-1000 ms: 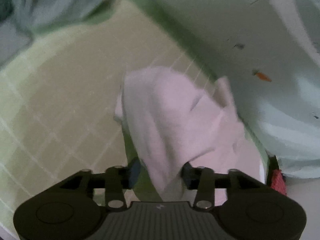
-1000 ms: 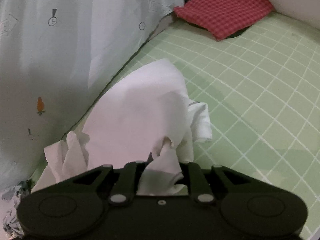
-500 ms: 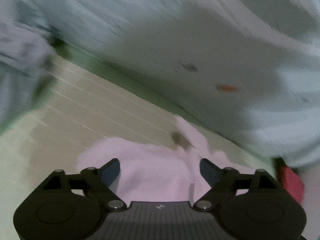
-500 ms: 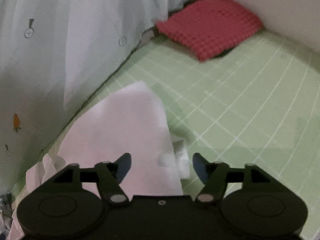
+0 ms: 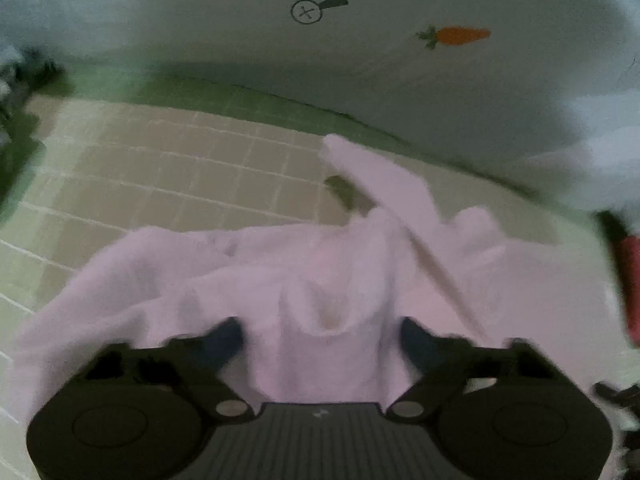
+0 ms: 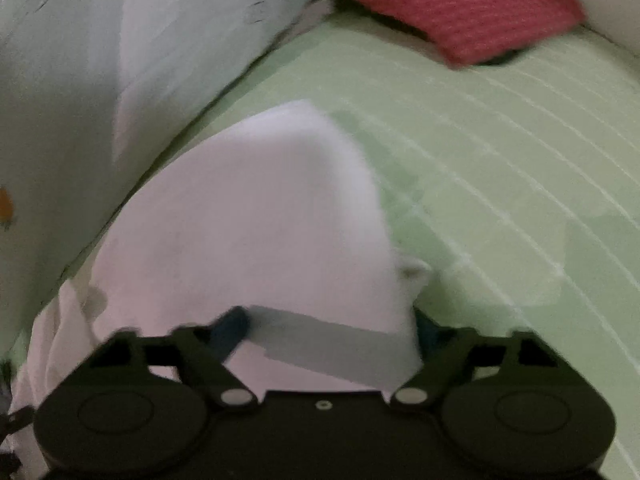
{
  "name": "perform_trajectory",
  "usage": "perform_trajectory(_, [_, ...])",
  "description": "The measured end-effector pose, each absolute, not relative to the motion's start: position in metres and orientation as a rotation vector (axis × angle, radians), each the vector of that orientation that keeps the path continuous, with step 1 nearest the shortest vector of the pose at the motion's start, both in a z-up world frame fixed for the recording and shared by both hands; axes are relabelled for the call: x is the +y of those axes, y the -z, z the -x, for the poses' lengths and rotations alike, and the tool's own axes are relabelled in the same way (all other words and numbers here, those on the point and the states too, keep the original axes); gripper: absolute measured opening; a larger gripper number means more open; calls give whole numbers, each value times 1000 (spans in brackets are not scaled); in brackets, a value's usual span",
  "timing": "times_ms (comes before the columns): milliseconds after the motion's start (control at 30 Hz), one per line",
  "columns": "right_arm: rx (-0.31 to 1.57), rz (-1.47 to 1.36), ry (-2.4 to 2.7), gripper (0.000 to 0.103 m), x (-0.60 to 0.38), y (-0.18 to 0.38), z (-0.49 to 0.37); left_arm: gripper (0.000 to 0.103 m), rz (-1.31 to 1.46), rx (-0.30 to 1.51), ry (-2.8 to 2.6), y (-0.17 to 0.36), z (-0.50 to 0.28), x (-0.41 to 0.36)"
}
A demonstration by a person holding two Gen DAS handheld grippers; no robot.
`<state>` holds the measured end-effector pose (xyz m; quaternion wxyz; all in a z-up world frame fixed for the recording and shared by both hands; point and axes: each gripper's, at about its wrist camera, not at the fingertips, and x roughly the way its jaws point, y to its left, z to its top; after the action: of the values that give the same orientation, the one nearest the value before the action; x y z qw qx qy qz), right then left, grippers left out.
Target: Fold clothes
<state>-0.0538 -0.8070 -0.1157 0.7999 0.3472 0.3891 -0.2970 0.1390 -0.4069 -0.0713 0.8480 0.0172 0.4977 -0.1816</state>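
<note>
A white garment (image 5: pixel 320 264) lies crumpled on the green checked sheet (image 5: pixel 160 176). My left gripper (image 5: pixel 322 340) sits low over it, its jaws closing around a raised fold that stands between the blue pads without being clearly pinched. In the right wrist view the same garment (image 6: pixel 248 208) shows a smoother, flatter panel. My right gripper (image 6: pixel 332 328) hangs just above its near edge with jaws wide open, the cloth below them and not gripped. Both views are blurred by motion.
A pale quilt with small carrot prints (image 5: pixel 360 60) rises like a wall along the garment's far side, and is at the left in the right wrist view (image 6: pixel 120 60). A red checked cushion (image 6: pixel 460 4) lies at the far corner. Green sheet (image 6: pixel 500 184) stretches right.
Both grippers let go of the white garment, which dropped onto the sheet. Both then sank closer to it. The left view swung round toward the quilt, and its jaws have narrowed again.
</note>
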Motion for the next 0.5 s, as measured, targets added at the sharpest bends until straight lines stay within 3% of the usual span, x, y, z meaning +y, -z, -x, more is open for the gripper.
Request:
perform_trajectory(67, [853,-665,624,69,-797,115,39,53,-57,1030,351,76,-140,-410])
perform_trajectory(133, [861,-602,615,53,-791,115,22,41,-63,1013,326,81,-144,-412])
perform_trajectory(233, [854,-567,578,44,-787,115,-9,29,-30,1011,312,93,-168,-418])
perform_trajectory(500, [760,-496,525,25,-807,102,-118,13,133,949,191,79,-266,-421])
